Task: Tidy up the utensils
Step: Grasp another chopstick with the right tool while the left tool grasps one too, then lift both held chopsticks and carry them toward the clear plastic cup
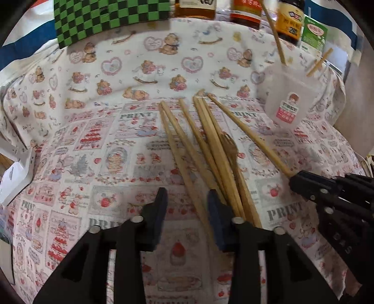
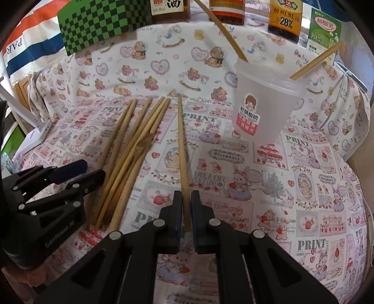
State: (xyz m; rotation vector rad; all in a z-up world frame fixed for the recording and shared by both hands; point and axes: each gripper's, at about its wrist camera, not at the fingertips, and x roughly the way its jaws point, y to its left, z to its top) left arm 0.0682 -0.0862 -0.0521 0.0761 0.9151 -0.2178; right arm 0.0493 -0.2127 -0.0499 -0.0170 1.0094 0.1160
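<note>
A single chopstick (image 2: 182,149) is pinched by the right gripper (image 2: 186,203); the left gripper (image 1: 187,198) is held half open over the pile (image 1: 210,149).

near cloth (image 2: 268,187): white, printed in squares with red strawberries, cakes, rabbits and grey "PRINT" lettering
far cloth (image 2: 163,65): white, with brown teddy bears, pink hearts and rocking horses
chopsticks (image 2: 131,149): pale tan wood
single chopstick (image 2: 182,149): the same tan
cup (image 2: 264,110): frosted, see-through white, with a red and white sticker showing a brown-haired cartoon figure
checked box (image 2: 102,23): green and black squares, far left
bottles (image 2: 285,18): dark brown, with orange, red and white labels
carton (image 2: 323,30): green and white, far right
striped cloth (image 2: 30,51): orange, white and blue bands
left gripper (image 1: 187,205): black, fingers (image 1: 216,217) with dark blue pads
right gripper (image 2: 186,208): black
</note>
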